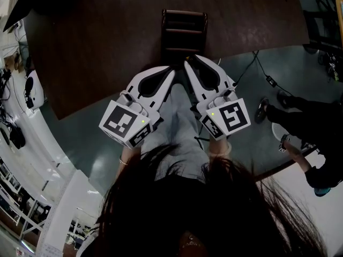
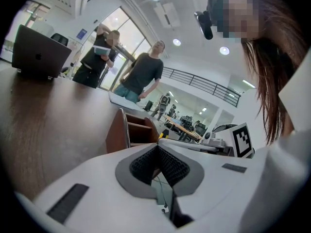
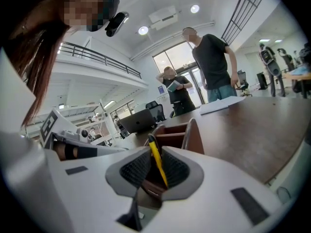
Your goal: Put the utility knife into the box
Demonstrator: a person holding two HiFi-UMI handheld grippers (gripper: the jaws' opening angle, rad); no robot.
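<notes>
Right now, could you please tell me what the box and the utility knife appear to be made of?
The box looks like wood with a smooth reddish-brown finish, judging by its flat panels and faint sheen. The utility knife, held in the right gripper, shows a glossy yellow body, probably plastic, though the look leaves that open.

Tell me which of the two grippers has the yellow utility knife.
The right gripper: the yellow utility knife is clamped between its jaws. The left gripper has its jaws shut together with nothing between them.
</notes>
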